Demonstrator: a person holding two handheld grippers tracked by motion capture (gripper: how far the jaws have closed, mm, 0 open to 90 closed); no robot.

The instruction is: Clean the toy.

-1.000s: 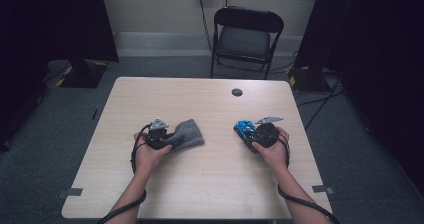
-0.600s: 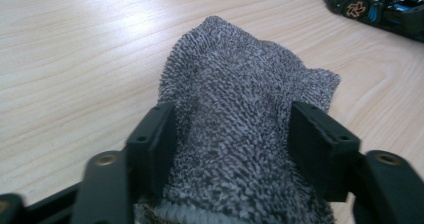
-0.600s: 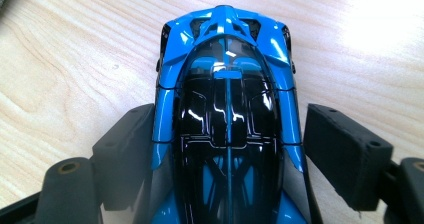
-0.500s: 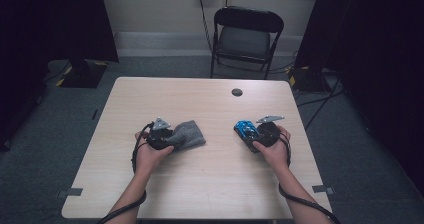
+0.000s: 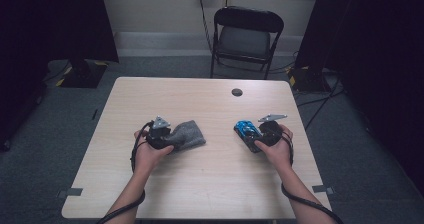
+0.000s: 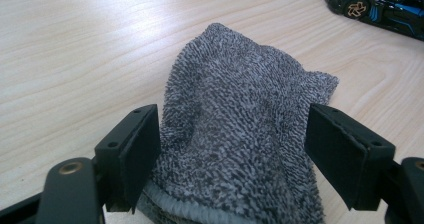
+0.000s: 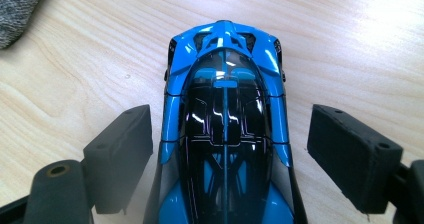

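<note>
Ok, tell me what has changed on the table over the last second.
The left gripper has just been opening: its fingers now stand off the grey cloth, which lies loose between them. The right gripper has also opened a little further around the blue toy car, not pressing it. Both hands, the cloth and the car stayed where they were on the table.

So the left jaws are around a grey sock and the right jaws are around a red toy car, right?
Not quite: the toy car is blue and black, not red, as the right gripper view shows. The left jaws do stand around the grey sock.
</note>
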